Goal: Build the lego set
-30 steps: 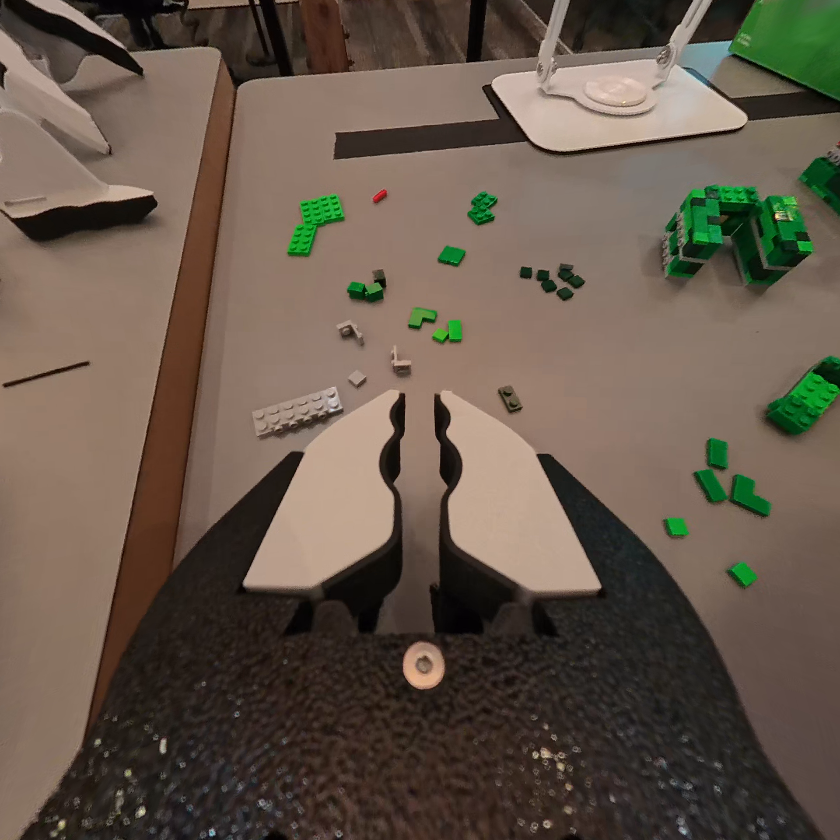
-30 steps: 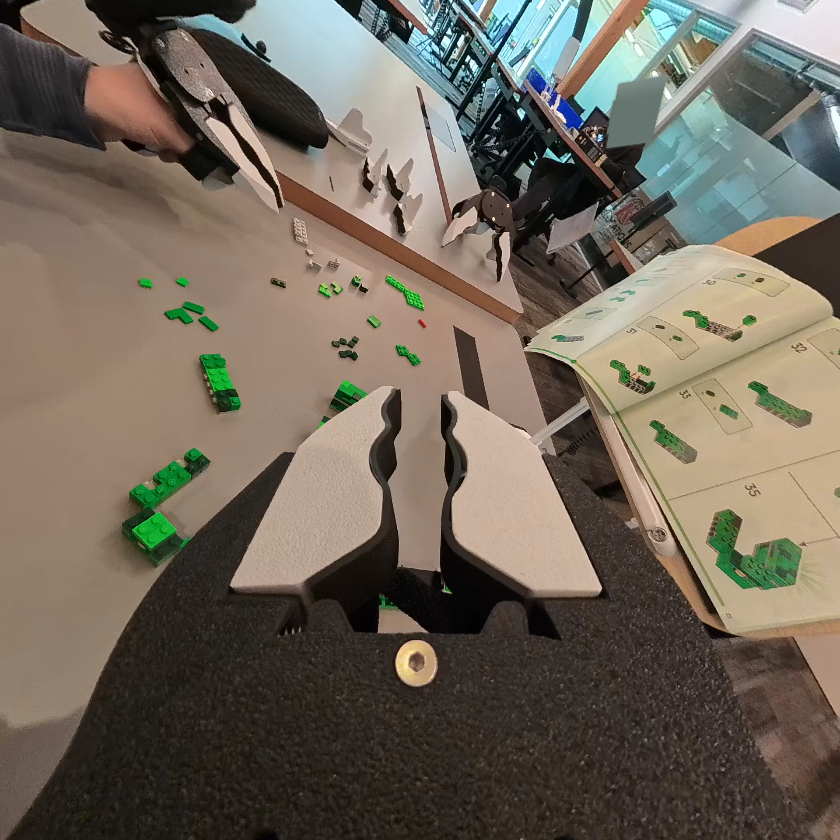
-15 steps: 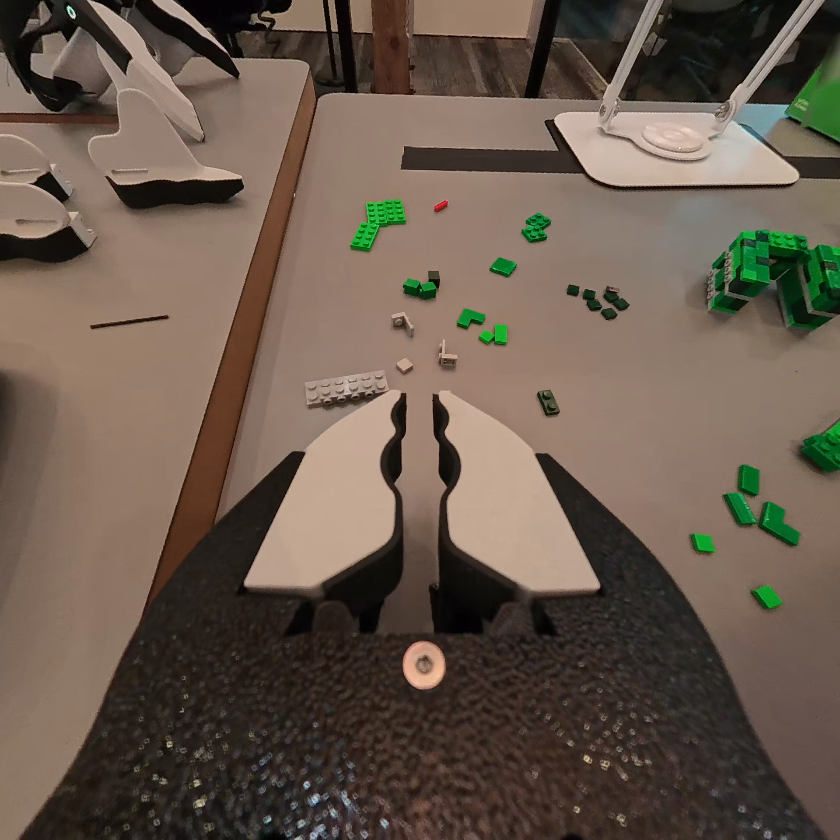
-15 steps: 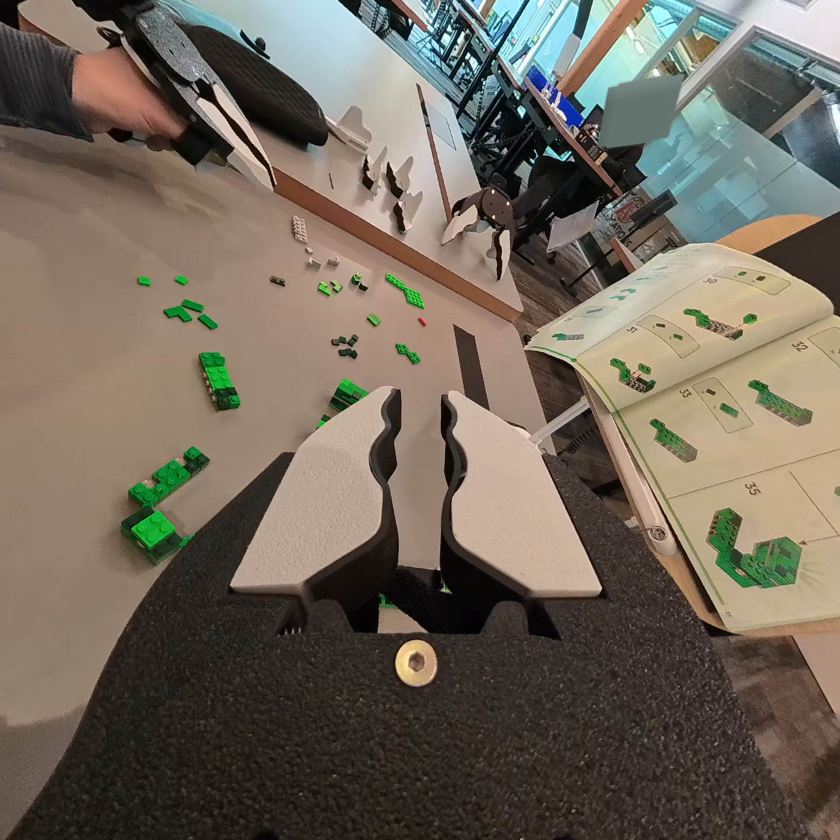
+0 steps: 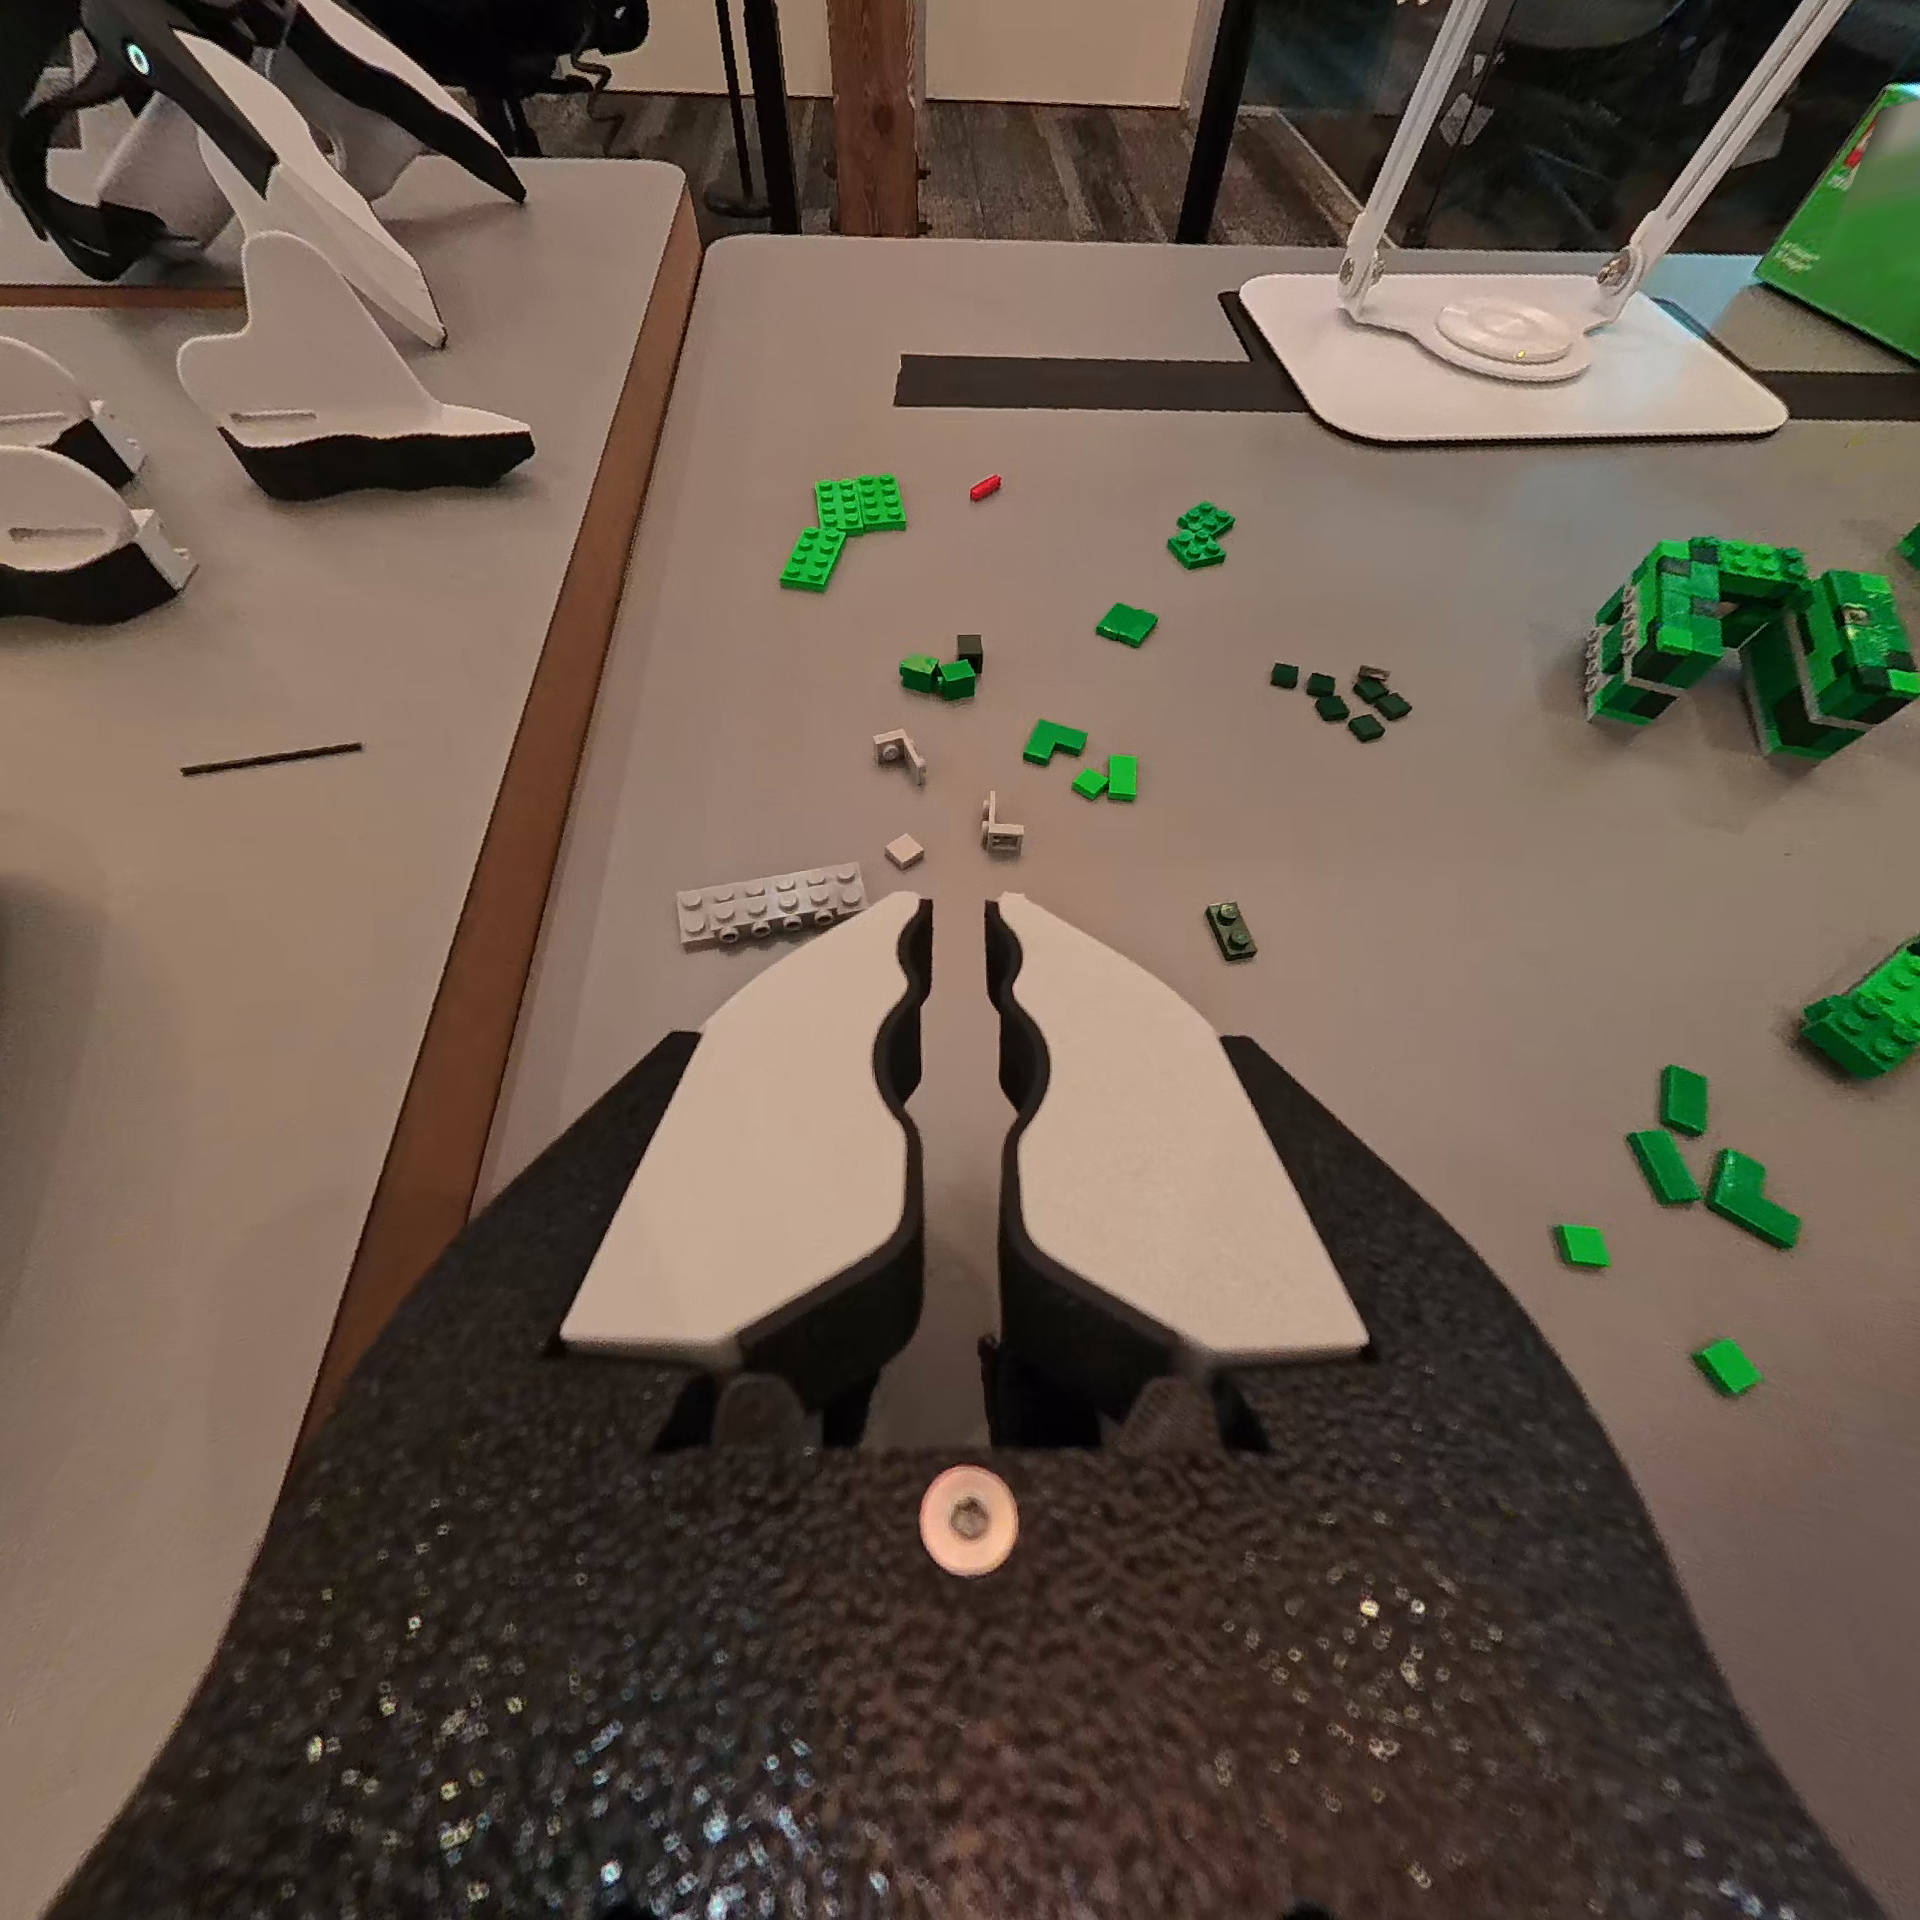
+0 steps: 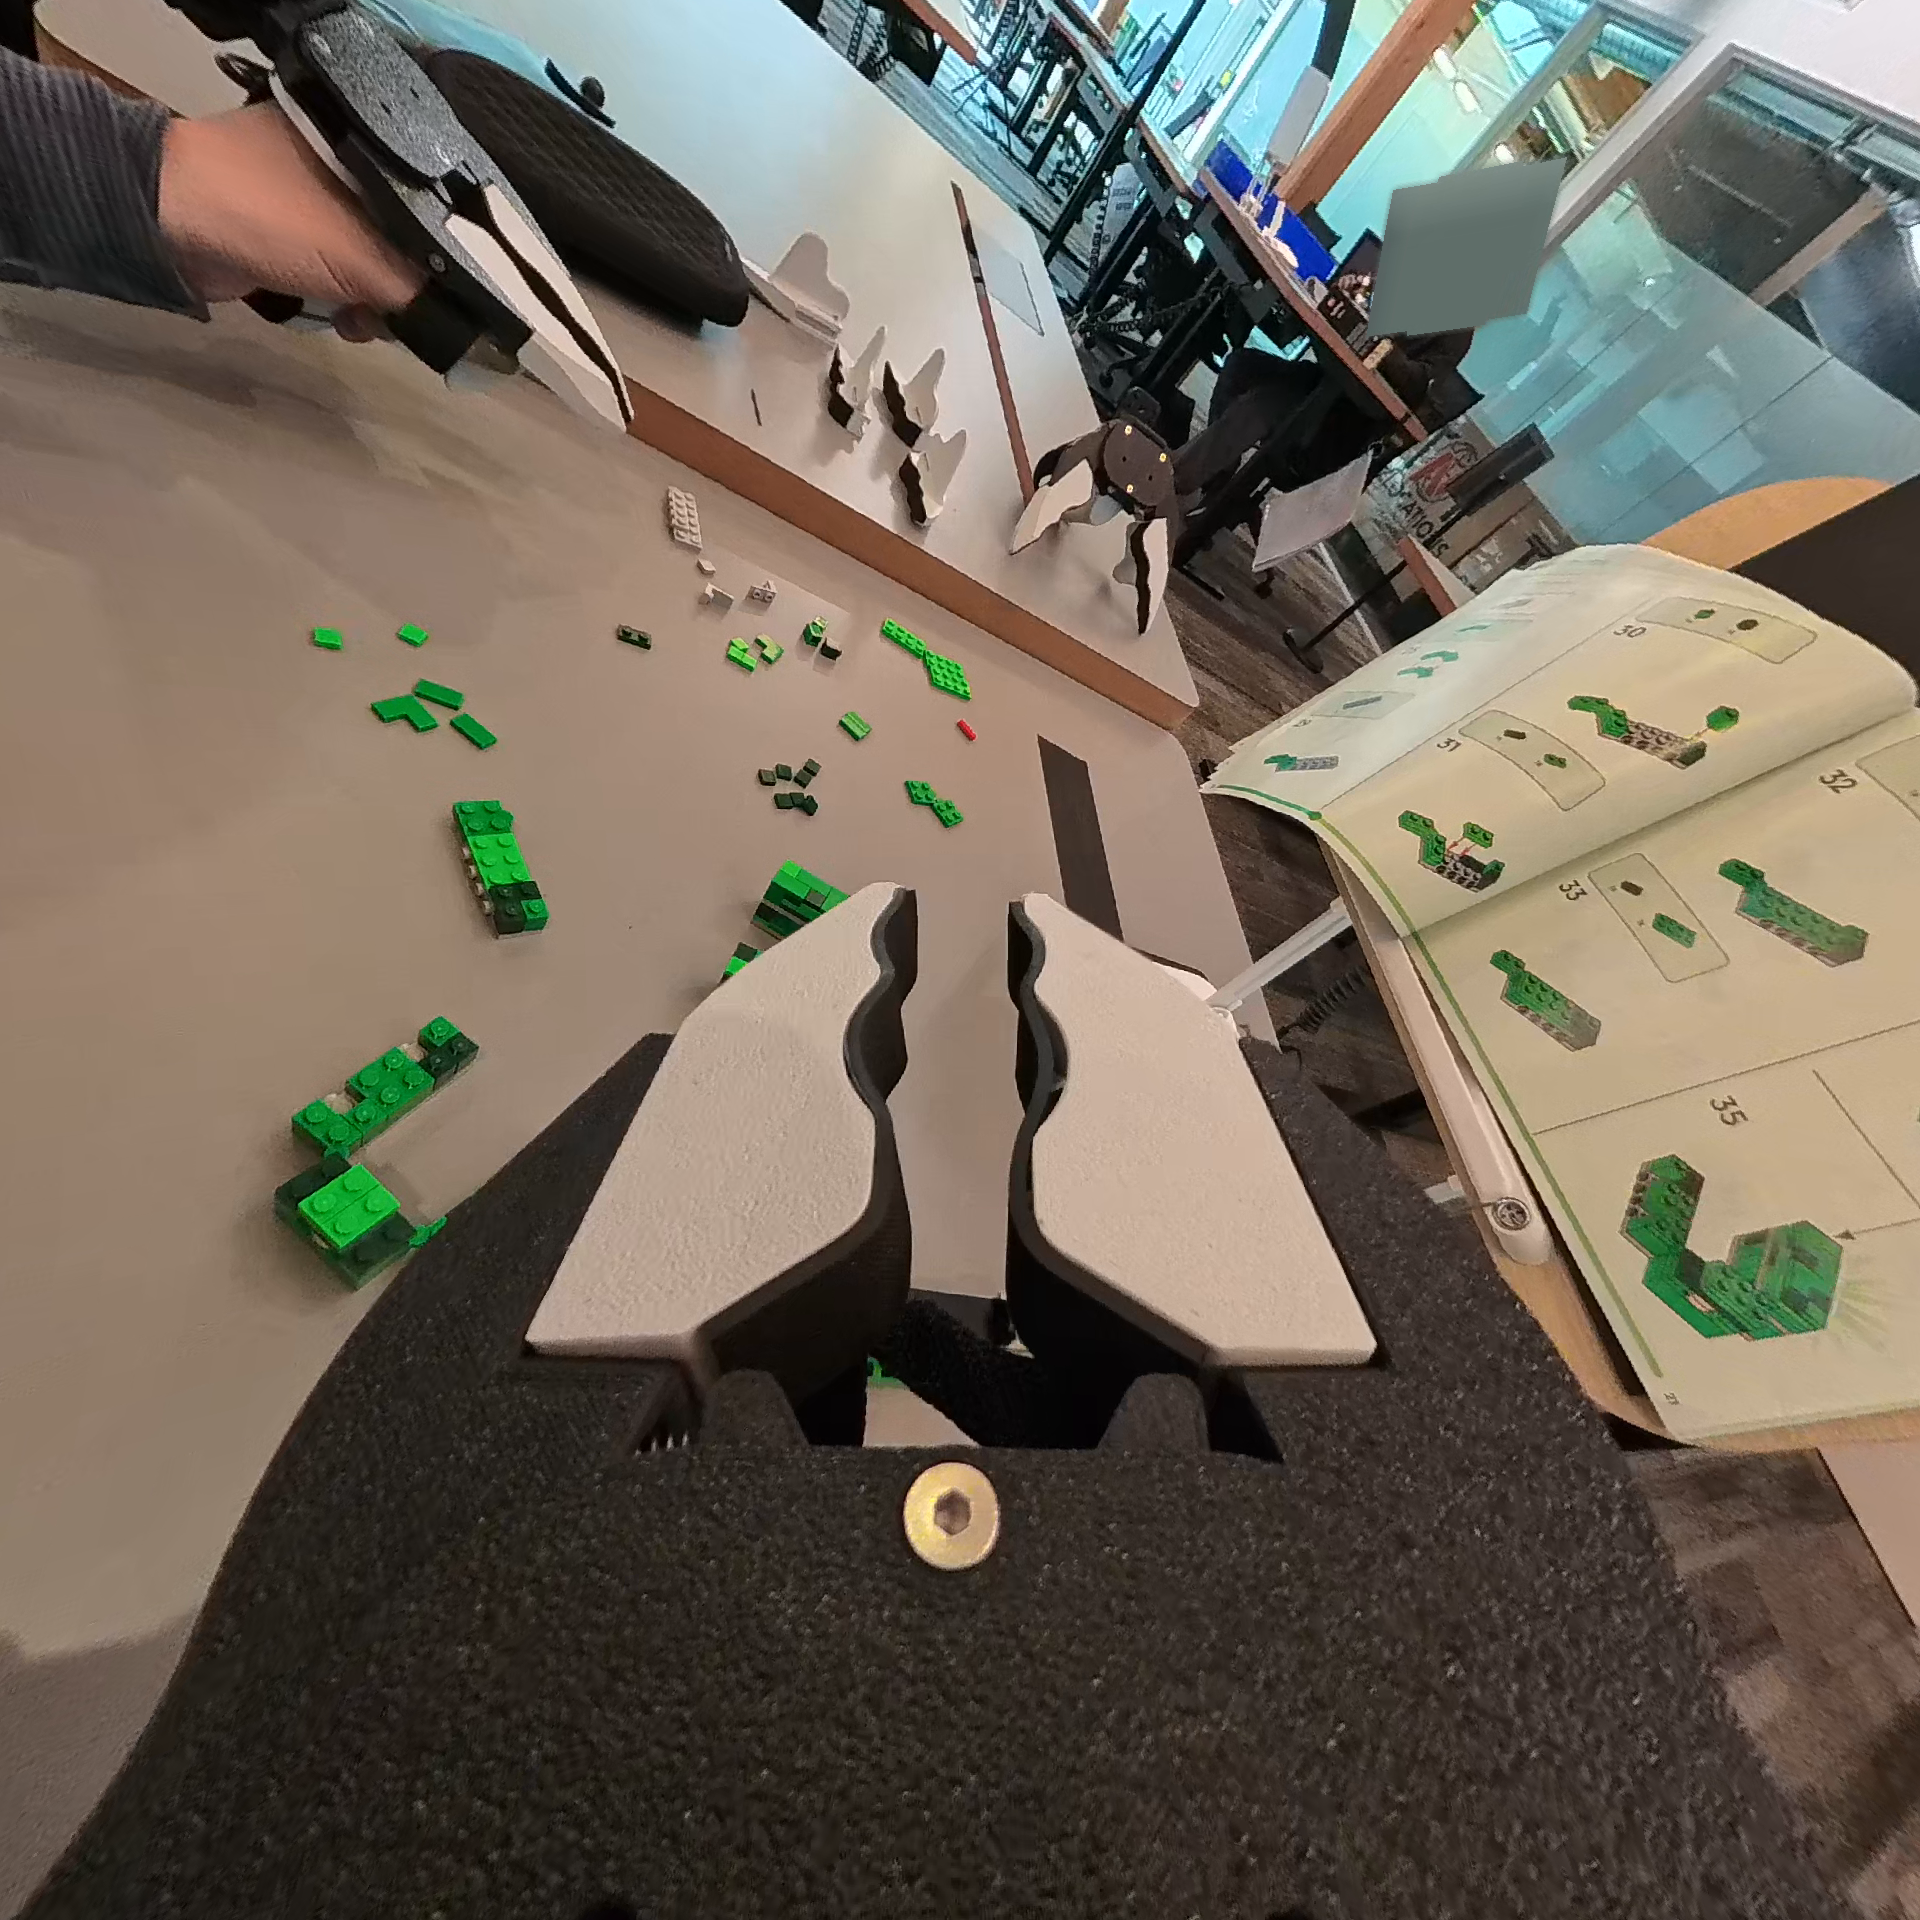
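Hovering above the table (image 5: 1351,935), left claw (image 5: 958,902) empty, slightly parted.

Warm, dim indoor light falls on the grey table (image 5: 1351,935) in the left wrist view, while cool daylight from glass walls (far right) brightens the right wrist view. Wide-angle bending curves table edges; the hand (image 6: 281,234) is slightly motion-blurred.

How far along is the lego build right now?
Partly done: a green arch and smaller green chunks stand built. Nothing is in hand; the left gripper and right gripper are open and empty. Loose green tiles and a grey plate remain.
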{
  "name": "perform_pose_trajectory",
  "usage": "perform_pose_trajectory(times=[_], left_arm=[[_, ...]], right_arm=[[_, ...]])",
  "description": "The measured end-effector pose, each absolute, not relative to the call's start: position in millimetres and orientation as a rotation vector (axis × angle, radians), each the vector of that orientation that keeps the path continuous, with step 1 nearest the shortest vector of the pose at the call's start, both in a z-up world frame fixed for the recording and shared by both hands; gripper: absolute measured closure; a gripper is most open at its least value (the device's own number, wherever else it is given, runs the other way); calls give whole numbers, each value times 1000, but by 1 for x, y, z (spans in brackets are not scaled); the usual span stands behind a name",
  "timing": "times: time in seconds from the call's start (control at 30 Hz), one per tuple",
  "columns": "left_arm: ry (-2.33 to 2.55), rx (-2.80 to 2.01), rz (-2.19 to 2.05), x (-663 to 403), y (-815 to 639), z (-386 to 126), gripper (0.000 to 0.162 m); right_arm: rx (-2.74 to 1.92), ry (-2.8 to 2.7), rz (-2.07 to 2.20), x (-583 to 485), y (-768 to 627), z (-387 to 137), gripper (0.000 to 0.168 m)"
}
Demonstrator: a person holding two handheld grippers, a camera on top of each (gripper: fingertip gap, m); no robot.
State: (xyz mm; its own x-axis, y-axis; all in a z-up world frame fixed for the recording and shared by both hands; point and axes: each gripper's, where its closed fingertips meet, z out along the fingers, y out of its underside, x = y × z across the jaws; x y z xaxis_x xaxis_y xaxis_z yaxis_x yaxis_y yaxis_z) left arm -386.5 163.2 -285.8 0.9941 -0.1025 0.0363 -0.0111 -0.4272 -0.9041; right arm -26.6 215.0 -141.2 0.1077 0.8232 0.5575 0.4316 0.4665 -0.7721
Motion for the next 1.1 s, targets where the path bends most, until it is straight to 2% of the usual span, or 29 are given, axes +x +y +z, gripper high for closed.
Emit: perform_pose_trajectory(times=[1.1], left_arm=[[126,-1987,-115,-374,165,-283,157]], right_arm=[[-1144,-1520,408,-26,214,-141,152]])
